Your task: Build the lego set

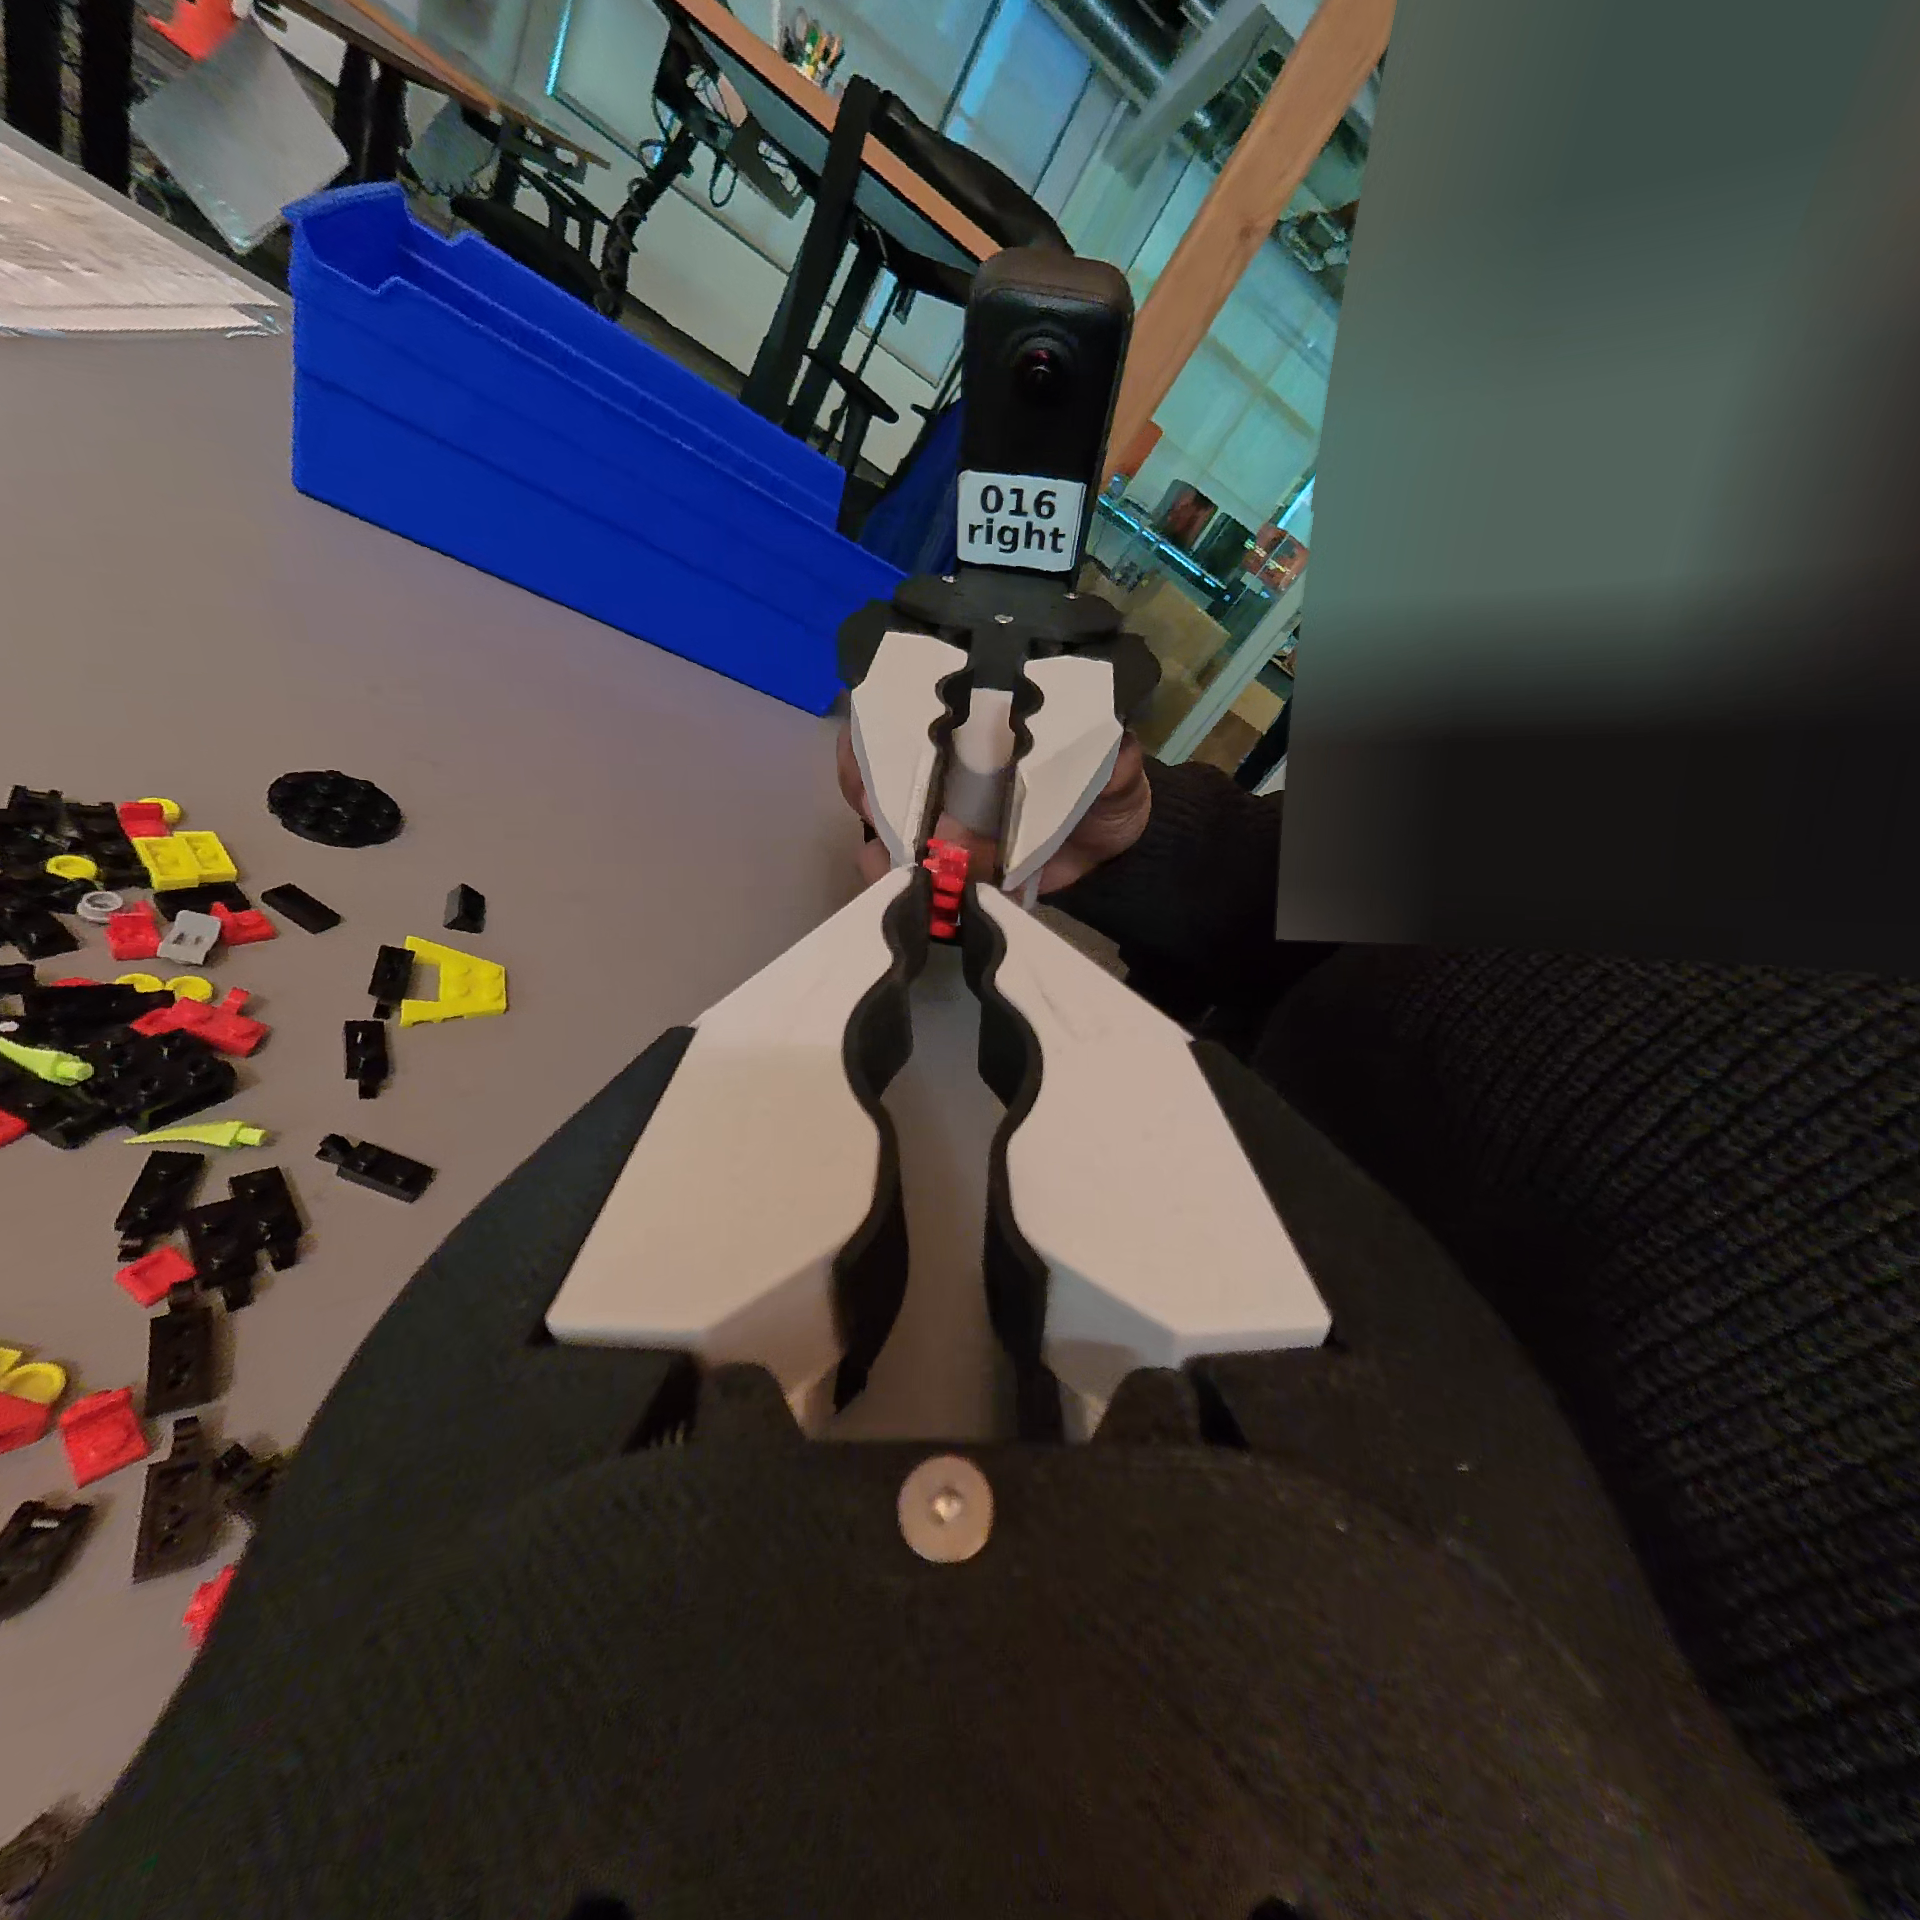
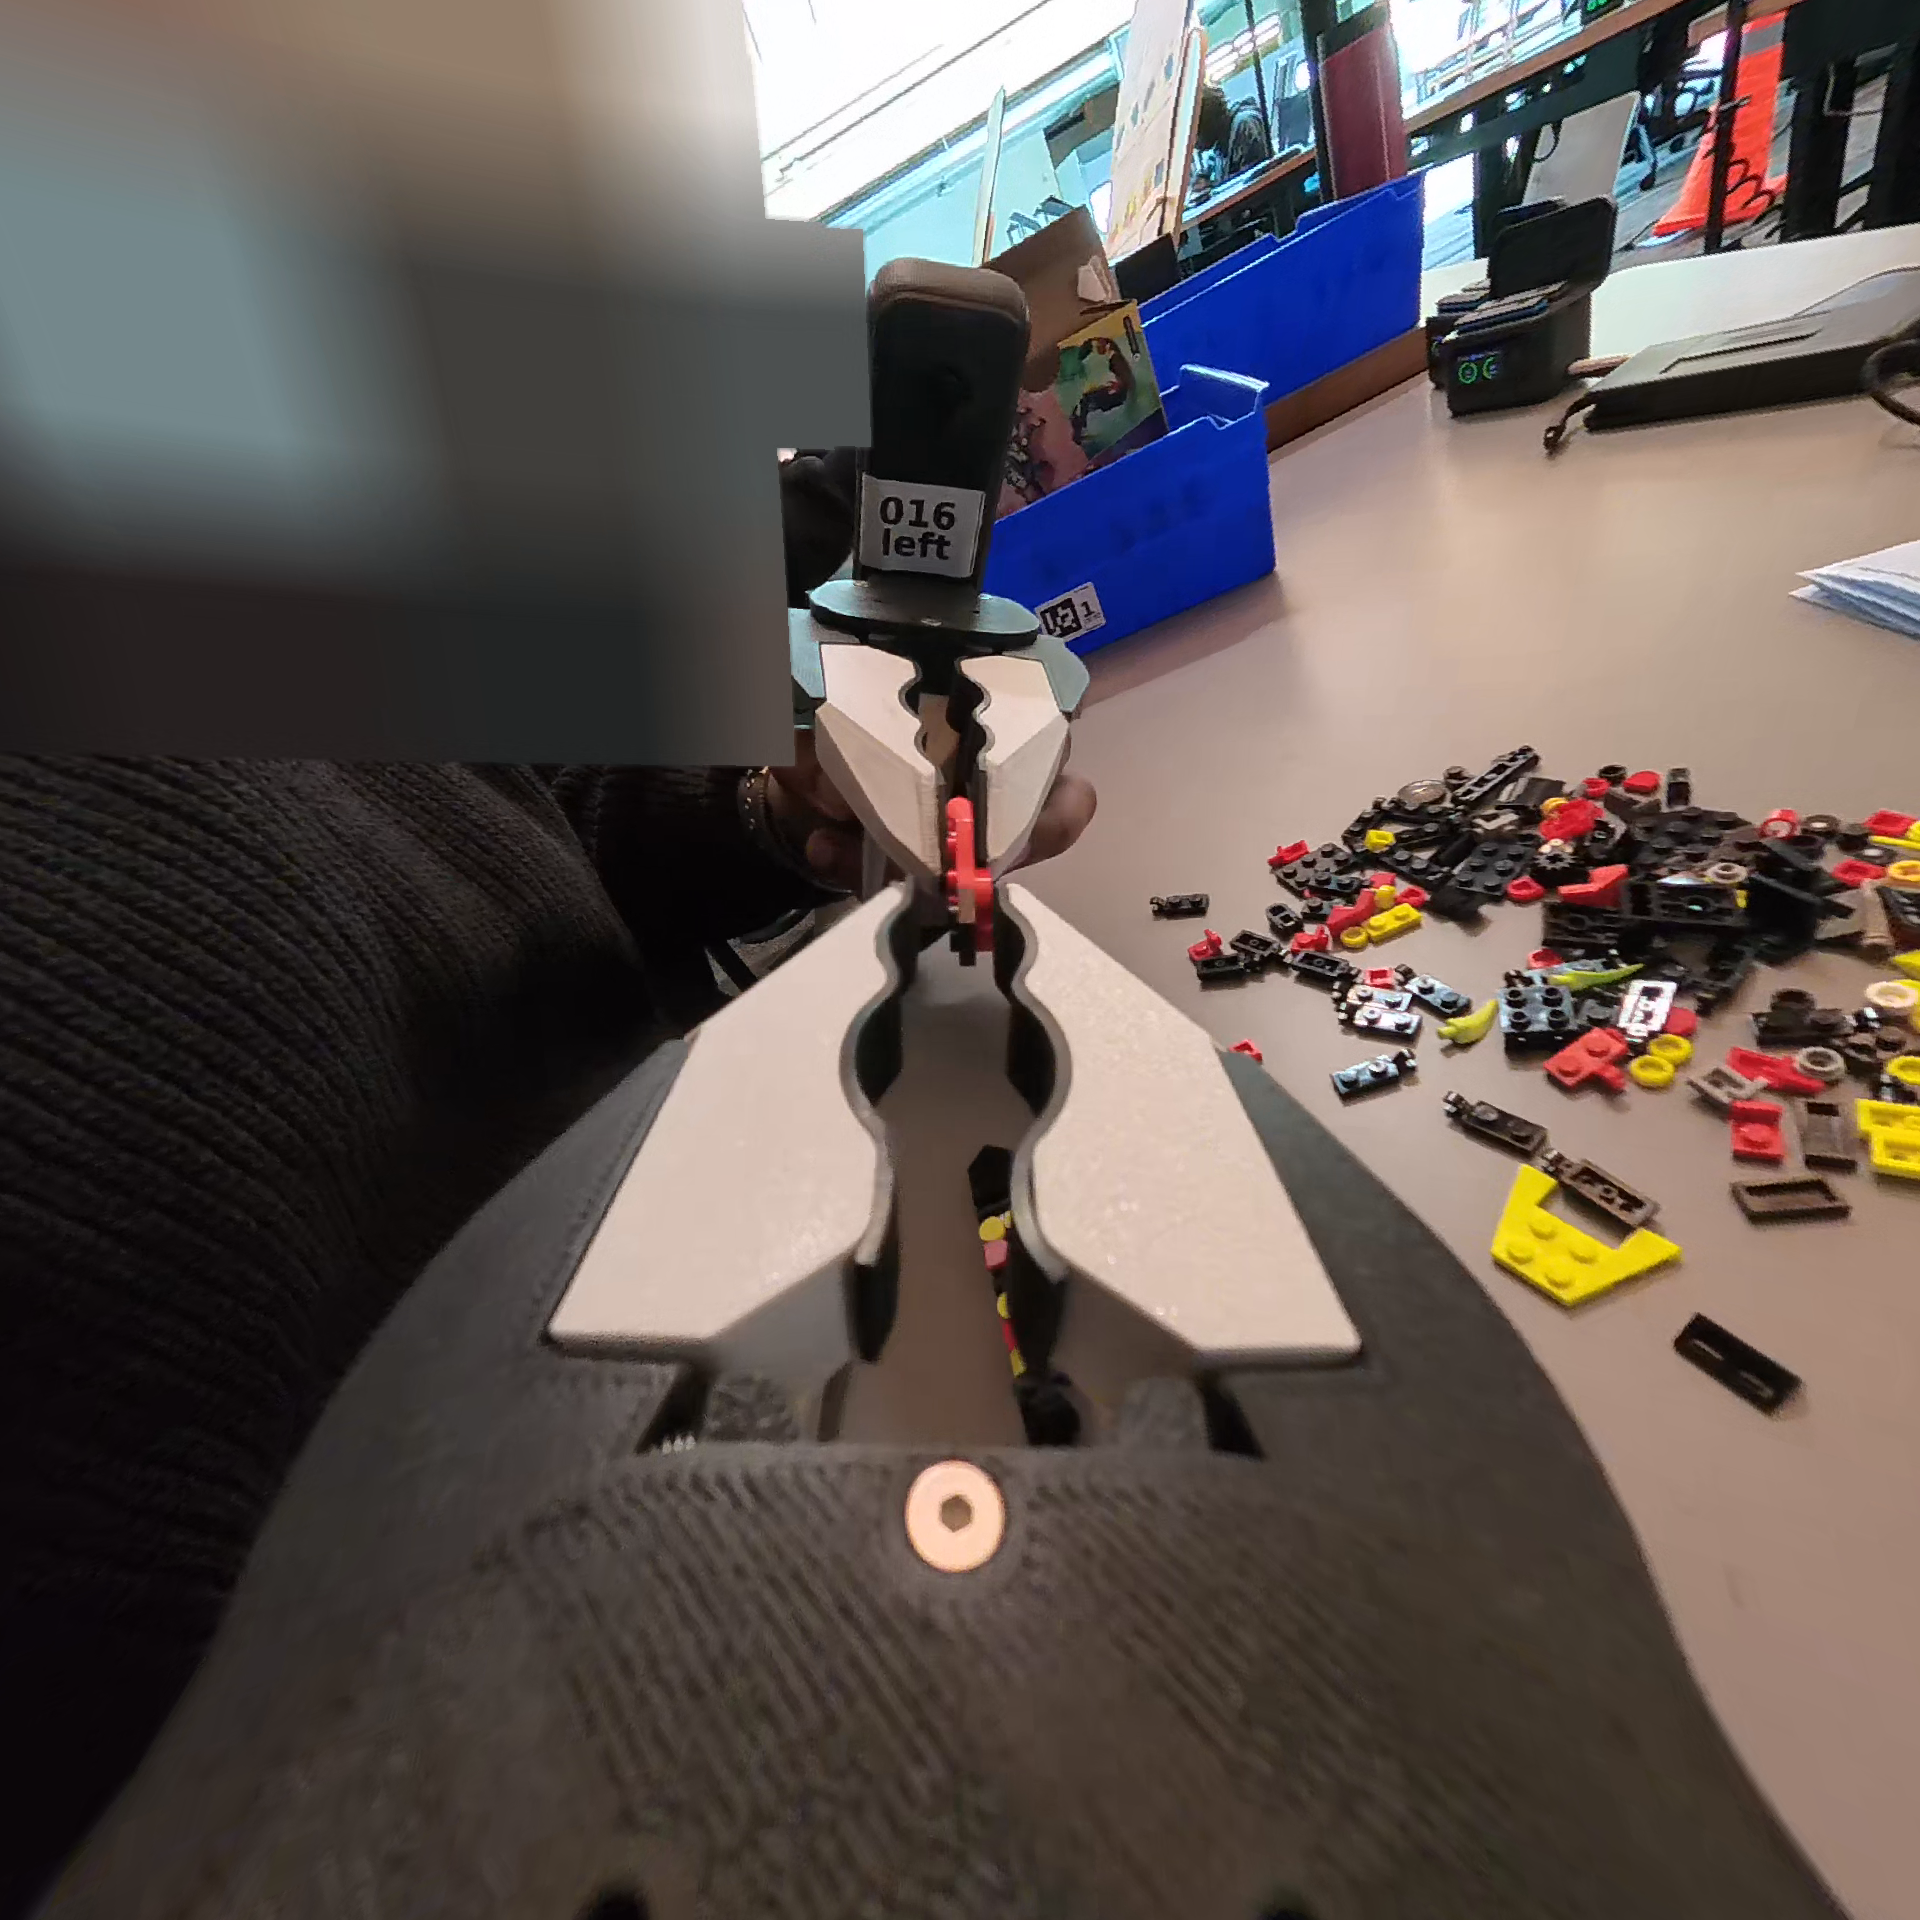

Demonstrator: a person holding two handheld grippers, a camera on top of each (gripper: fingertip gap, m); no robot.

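My two grippers meet tip to tip above the grey table's near edge. A small red lego assembly [image 1: 945, 883] sits between both sets of fingertips. My left gripper [image 1: 940, 912] is shut on its near end in the left wrist view, and my right gripper [image 1: 964, 844] faces it and is shut on the far end. In the right wrist view the red assembly [image 2: 966, 873] shows a rounded clip end inside the left gripper [image 2: 961, 826] and a small black part at its lower end by my right gripper [image 2: 956, 925].
Loose black, red and yellow lego pieces [image 1: 156, 1039] [image 2: 1662, 935] lie spread on the table [image 1: 623, 831]. A yellow wedge plate [image 1: 457, 982] [image 2: 1569, 1247] lies nearest. Blue bins [image 1: 540, 447] [image 2: 1143, 520] stand behind. A dark knit sleeve [image 1: 1558, 1247] [image 2: 260, 1039] fills one side. Only a small space, under 4 cm, lies between the two pairs of fingers.
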